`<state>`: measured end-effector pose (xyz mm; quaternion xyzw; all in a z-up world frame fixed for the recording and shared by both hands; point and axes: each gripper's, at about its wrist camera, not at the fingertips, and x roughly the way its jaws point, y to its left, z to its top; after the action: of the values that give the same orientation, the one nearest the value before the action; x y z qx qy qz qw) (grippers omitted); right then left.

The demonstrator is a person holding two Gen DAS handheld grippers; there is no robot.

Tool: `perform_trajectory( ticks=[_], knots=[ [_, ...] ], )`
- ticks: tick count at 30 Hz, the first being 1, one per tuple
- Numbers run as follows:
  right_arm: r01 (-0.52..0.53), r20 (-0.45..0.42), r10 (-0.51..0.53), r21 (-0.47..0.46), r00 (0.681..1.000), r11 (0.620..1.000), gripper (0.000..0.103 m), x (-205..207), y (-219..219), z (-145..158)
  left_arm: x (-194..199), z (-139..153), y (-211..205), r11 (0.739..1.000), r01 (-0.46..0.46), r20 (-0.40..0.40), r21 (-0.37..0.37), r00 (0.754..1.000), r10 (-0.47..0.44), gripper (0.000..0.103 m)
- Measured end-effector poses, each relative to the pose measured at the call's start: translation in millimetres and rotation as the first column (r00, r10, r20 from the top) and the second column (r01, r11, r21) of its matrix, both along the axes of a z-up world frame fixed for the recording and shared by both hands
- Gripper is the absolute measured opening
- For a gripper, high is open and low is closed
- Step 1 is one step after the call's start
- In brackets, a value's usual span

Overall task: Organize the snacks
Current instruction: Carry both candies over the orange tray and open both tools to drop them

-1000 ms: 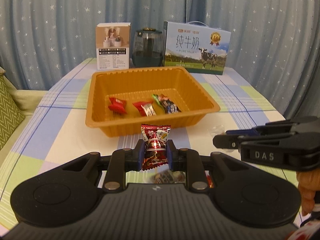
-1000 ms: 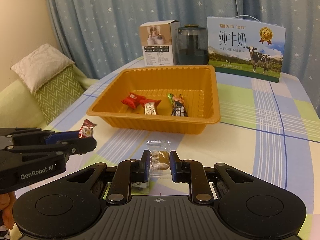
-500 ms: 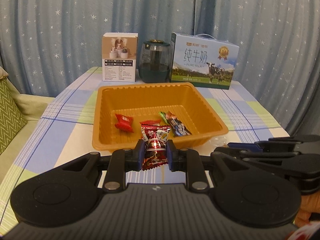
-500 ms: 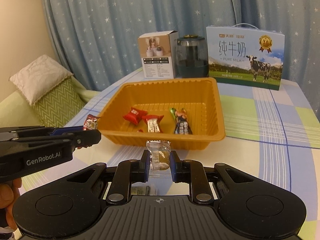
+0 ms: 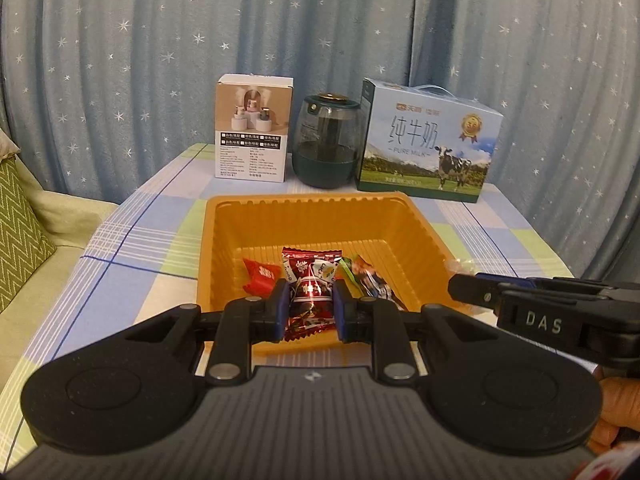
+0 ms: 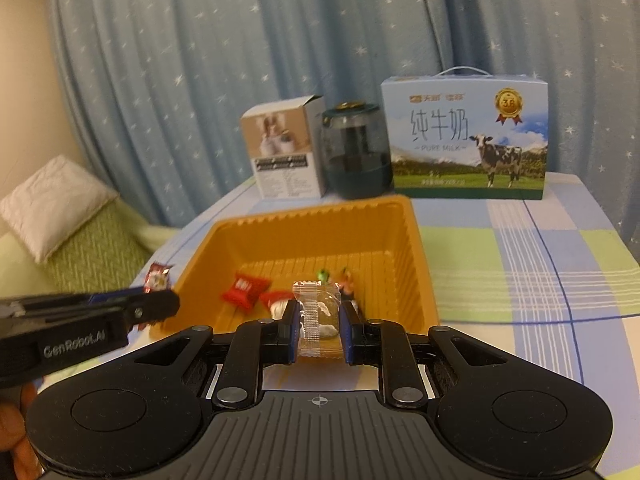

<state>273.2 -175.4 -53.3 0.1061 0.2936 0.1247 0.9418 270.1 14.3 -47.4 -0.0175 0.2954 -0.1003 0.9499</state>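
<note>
Grippers both loaded: your left gripper (image 5: 308,306) pinches red candy (image 5: 310,294), right gripper (image 6: 319,320) clamps clear-wrapped sweet (image 6: 318,312), held above orange tray (image 5: 280,204) for dropping.

Tray (image 5: 208,248) on table (image 5: 132,264) holds sweets (image 5: 260,280); behind it (left to right): box (image 5: 252,128), jar (image 5: 326,148), milk carton (image 5: 428,140).

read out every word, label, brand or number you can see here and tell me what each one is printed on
"纯牛奶" and "PURE MILK": on the milk carton.
"3.8": on the carton's gold medal; its other print is too small.
"DAS": on the right gripper, seen from the side.
"GenRobot.AI": on the left gripper, seen from the side.
White box: text too small.
Snack wrappers: print unreadable.
</note>
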Motion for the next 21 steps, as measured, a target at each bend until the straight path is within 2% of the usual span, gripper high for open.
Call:
perform_trajectory(
  ticks=[4, 11, 21],
  knots=[
    [0.033, 0.011, -0.033, 0.011, 0.999, 0.999, 0.021, 12.1, 1.2, 1.1, 17.4, -2.7, 2.4, 1.000, -0.014, -0.009, -0.005, 1.000, 0.014, 0.020],
    [0.035, 0.015, -0.034, -0.028, 0.999, 0.999, 0.021, 30.0, 14.0, -4.4, 41.9, -10.4, 2.7, 0.999, -0.032, -0.028, 0.000, 0.999, 0.032, 0.020],
    [0.047, 0.020, -0.046, -0.059, 0.999, 0.997, 0.021, 46.7, 20.8, -11.9, 61.4, -18.1, 0.1, 0.999, -0.041, -0.047, -0.004, 0.998, 0.041, 0.020]
  ],
)
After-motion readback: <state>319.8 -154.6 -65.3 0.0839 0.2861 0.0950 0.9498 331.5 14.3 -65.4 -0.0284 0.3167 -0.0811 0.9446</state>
